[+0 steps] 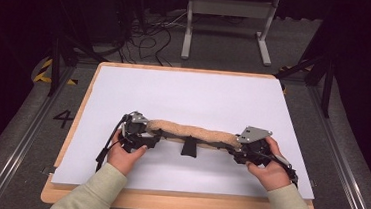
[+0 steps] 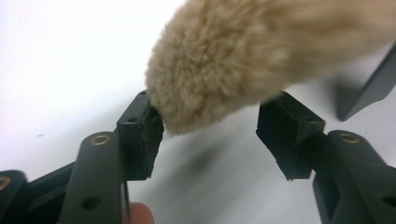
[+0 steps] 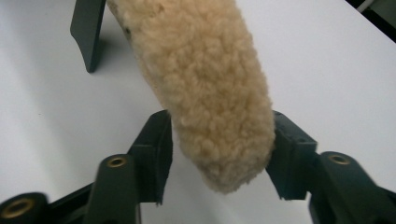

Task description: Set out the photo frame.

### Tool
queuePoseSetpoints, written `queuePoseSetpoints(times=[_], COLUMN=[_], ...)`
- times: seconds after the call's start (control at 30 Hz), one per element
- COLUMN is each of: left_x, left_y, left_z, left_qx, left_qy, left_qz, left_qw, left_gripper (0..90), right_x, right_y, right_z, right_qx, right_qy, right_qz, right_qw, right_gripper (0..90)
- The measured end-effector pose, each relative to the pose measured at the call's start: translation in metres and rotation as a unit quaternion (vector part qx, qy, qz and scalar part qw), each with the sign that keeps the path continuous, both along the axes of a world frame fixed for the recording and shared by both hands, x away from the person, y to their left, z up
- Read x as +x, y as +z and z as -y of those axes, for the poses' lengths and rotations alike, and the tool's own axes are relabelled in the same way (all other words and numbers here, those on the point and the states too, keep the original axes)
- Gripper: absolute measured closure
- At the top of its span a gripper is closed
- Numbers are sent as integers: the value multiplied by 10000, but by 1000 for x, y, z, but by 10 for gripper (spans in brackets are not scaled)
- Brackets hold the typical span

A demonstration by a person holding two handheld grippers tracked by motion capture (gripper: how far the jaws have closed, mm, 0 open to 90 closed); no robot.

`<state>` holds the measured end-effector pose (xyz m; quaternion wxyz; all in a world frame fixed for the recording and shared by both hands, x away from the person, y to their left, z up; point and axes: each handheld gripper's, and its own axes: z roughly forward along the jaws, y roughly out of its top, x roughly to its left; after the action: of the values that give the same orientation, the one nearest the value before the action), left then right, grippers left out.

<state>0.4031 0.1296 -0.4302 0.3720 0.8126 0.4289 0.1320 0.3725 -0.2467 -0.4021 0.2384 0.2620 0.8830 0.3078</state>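
Left claw (image 2: 210,135): jaws stand apart; the rounded end of the tan fleece roll (image 2: 261,56) sits between them, brushing the left pad, clear of the right pad. No squeeze is visible. Right claw (image 3: 219,154): jaws sit close on either side of the roll's other end (image 3: 210,93); the fleece fills the gap and meets both pads, though whether they press cannot be told.

High view: the left claw (image 1: 143,131) and right claw (image 1: 243,146) each stand at 1 end of the fleece roll (image 1: 194,133), which spans between them, lying across the near middle of the white tabletop (image 1: 189,95). 1 black strap (image 1: 188,148) hangs from the roll's middle onto the tabletop. The person's hands (image 1: 124,155) grip both tools from the near edge.
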Motion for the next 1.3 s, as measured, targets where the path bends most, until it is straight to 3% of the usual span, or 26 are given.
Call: queuePoseSetpoints(times=[0.17,0.3,0.33,0.37,0.43,0.67,0.77,0.83,0.93,1.07,1.13,1.17,1.3], left_x=[-12,-22,-24,-24,-24,-18,-14,-14,-11,-9,-8,-8,-8], left_y=[8,13,13,13,12,8,5,4,2,-1,-1,-1,-1], left_z=[-10,-19,-20,-20,-16,-4,1,4,8,10,11,11,10], left_qx=[141,48,-26,-12,-33,32,83,132,132,160,180,189,212], left_qy=[164,126,86,-62,-197,-324,-336,-355,-366,-376,-379,-371,-339], left_qz=[186,247,201,172,60,-11,-39,-7,-19,-81,-71,-77,-16], left_qw=[9996,9996,9998,9998,9998,9995,9994,9993,9992,9991,9991,9991,9992], left_gripper=[451,750,750,838,899,900,900,900,900,900,900,900,900], right_x=[-3,-6,-6,-8,-8,-10,-13,-16,-19,-17,-15,-11,-5], right_y=[0,4,5,6,8,8,11,14,18,18,17,12,6], right_z=[6,14,16,19,23,28,31,36,44,49,51,52,50], right_qx=[75,94,101,100,103,51,-149,-262,-176,26,130,343,331], right_qy=[17,51,69,87,102,148,207,259,124,-93,-73,-288,-415], right_qz=[-69,-28,-20,9,27,-33,57,72,32,271,313,368,420], right_qw=[9999,9999,9999,9999,9999,9999,9997,9993,9998,9996,9994,9983,9977], right_gripper=[400,408,415,423,429,438,494,592,768,900,900,900,900])
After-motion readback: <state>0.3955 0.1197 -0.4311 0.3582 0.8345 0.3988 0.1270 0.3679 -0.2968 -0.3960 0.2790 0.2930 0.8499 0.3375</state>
